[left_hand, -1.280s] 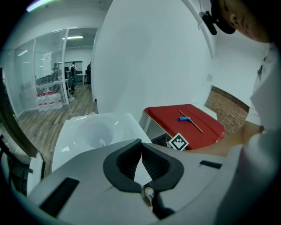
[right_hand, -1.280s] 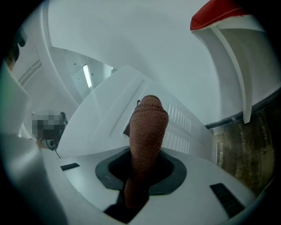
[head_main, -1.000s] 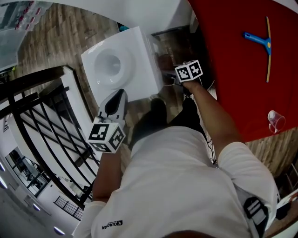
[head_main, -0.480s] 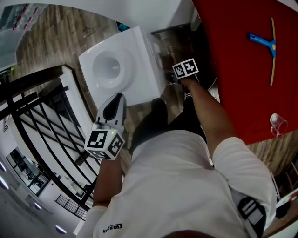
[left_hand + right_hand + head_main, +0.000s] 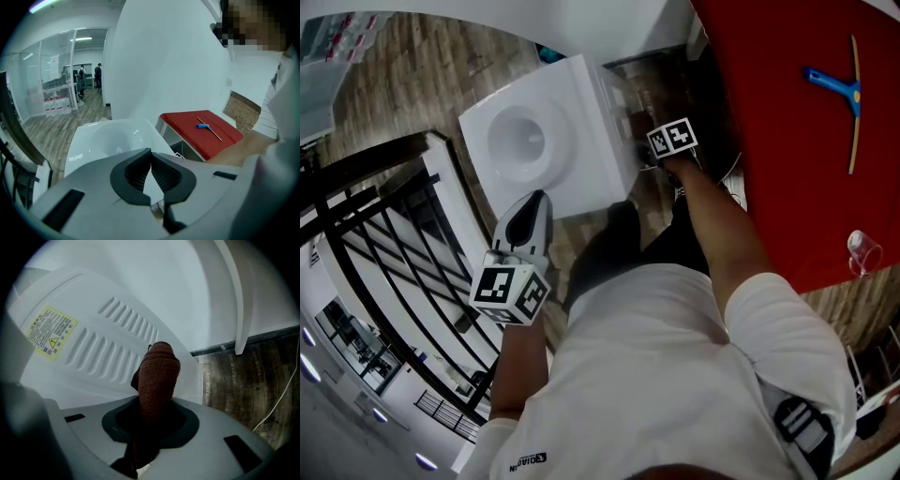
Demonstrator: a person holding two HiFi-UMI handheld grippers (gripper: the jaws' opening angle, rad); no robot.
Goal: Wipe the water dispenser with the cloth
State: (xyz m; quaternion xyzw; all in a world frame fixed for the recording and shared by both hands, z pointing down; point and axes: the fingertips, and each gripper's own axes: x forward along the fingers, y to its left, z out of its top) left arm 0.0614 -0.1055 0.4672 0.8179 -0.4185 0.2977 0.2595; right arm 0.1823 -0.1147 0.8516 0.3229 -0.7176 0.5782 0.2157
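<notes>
The white water dispenser (image 5: pixel 539 141) stands below me, its round top recess facing up. My right gripper (image 5: pixel 642 155) is low along the dispenser's right side, shut on a brown cloth (image 5: pixel 157 373). The cloth's folded end sticks out past the jaws and rests against the dispenser's vented panel (image 5: pixel 110 350), next to a yellow warning label (image 5: pixel 50 331). My left gripper (image 5: pixel 530 214) hovers at the dispenser's near edge with its jaws closed tip to tip and nothing between them. In the left gripper view the left gripper (image 5: pixel 150 153) points over the dispenser's top (image 5: pixel 110 140).
A red table (image 5: pixel 787 141) stands to the right with a blue-handled squeegee (image 5: pixel 844 89) and a clear cup (image 5: pixel 860 247) on it. A black railing (image 5: pixel 384 253) runs along the left. A thin cable (image 5: pixel 281 399) lies on the wooden floor beside the dispenser.
The right gripper with the cloth shifted slightly left and up along the dispenser's side. The left gripper dropped back a little toward me. In the last half second almost nothing moved.
</notes>
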